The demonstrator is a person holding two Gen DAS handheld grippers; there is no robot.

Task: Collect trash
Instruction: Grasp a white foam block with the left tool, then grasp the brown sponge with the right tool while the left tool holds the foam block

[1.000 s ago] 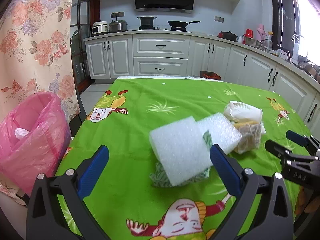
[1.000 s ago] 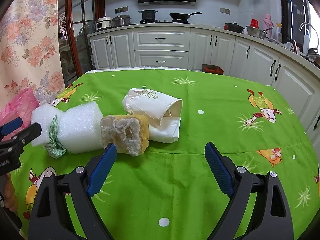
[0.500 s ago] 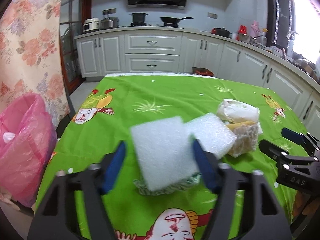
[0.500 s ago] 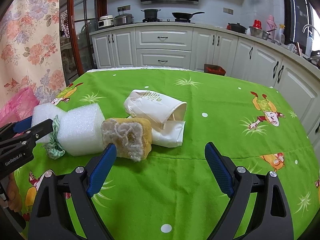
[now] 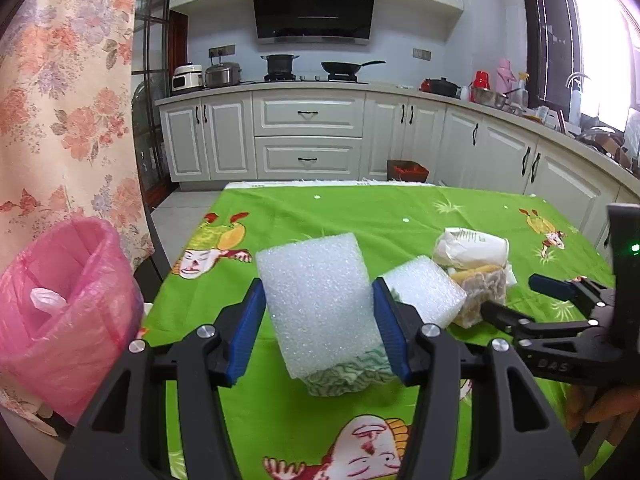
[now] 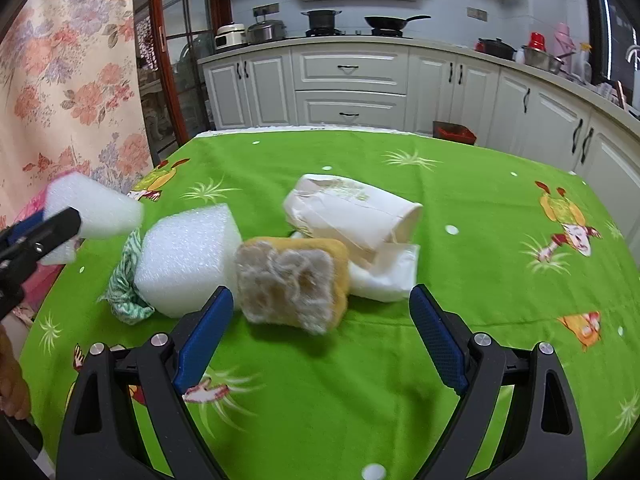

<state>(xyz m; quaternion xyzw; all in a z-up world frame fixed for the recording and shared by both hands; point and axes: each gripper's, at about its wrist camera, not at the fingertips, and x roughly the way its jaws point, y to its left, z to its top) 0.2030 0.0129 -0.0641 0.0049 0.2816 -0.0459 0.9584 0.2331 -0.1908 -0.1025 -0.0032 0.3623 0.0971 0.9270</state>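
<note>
Foam block [image 5: 318,304], white and coarse-pored, sits clamped between the blue pads of your left tongs [image 5: 319,328], tilted, with its lower edge just above the crumpled green cloth [image 5: 348,376]. From the right wrist view it seems lifted clear of the bench [image 6: 480,208], though the blur there makes that hard to confirm. A second foam block [image 6: 186,264] lies on the green cloth beside a worn yellow sponge [image 6: 290,282], which touches a crushed white paper cup [image 6: 352,212]. Your right tongs [image 6: 320,336] stand spread wide just short of the sponge, gripping nothing. The pink trash bag [image 5: 60,312] hangs open off the bench's left edge. A second ago your left tongs were wide apart around the block as it lay flat on the cloth; since then they have closed on it and raised it.
</note>
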